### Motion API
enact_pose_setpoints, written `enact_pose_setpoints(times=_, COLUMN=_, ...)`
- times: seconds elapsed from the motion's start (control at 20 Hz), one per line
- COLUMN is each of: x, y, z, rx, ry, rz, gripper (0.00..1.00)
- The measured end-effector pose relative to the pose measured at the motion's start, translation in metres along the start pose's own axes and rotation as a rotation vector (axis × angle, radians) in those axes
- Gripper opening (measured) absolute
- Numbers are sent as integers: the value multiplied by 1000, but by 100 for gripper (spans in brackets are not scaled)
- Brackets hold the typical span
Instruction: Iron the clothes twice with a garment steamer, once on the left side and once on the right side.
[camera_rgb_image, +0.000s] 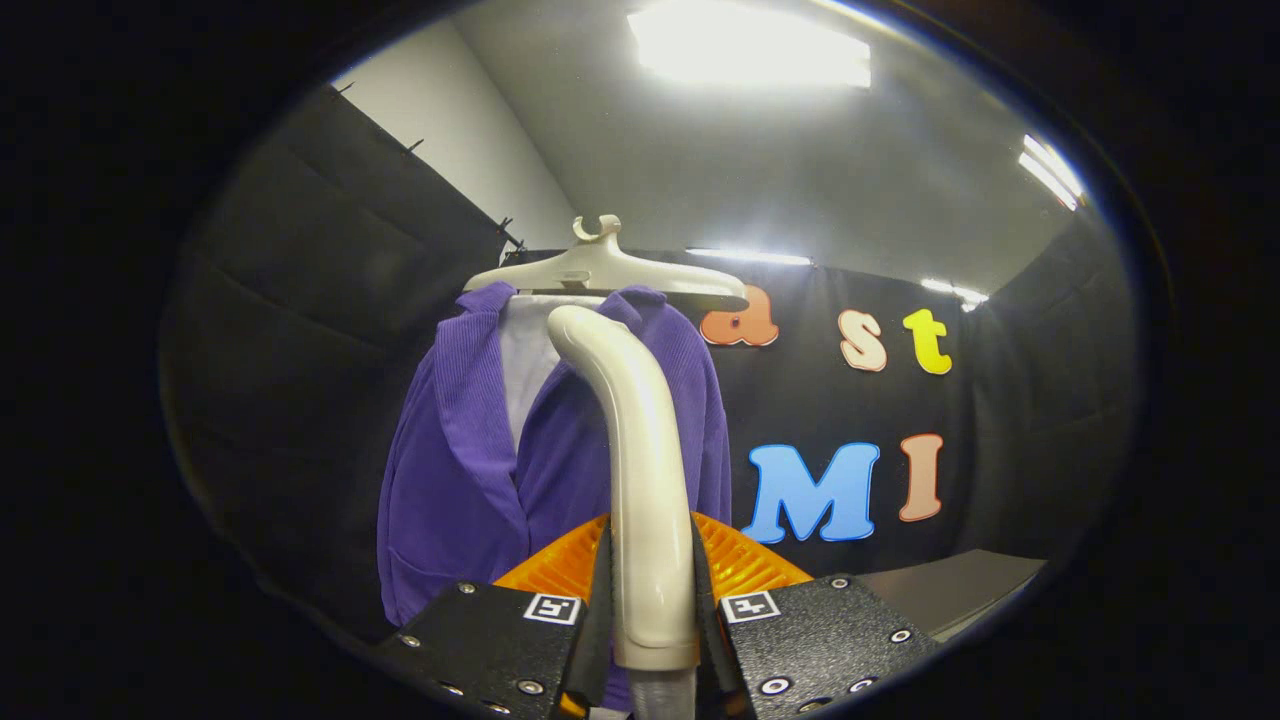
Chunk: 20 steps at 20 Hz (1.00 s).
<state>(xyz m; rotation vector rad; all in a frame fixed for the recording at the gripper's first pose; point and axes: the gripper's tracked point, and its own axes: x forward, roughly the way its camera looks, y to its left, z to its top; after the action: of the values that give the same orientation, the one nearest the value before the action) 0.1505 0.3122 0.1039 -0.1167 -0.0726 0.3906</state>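
Note:
A purple garment (470, 470) with a white lining hangs on a cream hanger (605, 272) in front of the black cloth wall. My gripper (652, 590) is shut on the cream handle of the garment steamer (640, 470), which rises from between my fingers and curves at its top toward the garment's collar. The steamer head points at the upper middle of the garment, just below the hanger; whether it touches the cloth I cannot tell. The handle hides the middle right part of the garment.
Black cloth walls close the booth on the left, back and right. A grey surface (950, 590) lies low to the right of my fingers. Bright ceiling lights (750, 45) shine overhead.

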Motion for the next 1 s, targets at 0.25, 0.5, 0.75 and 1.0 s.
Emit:
enact_pose_setpoints(times=0.25, x=-18, y=4, z=-28, rx=3, ry=57, rz=-1, gripper=37)
enact_pose_setpoints(times=0.5, x=-40, y=6, z=-58, rx=11, ry=120, rz=-8, gripper=37)
enact_pose_setpoints(times=0.75, x=-62, y=11, z=-94, rx=37, ry=183, rz=-19, gripper=36)
enact_pose_setpoints(times=1.0, x=-82, y=16, z=-132, rx=53, ry=255, rz=-33, gripper=37)
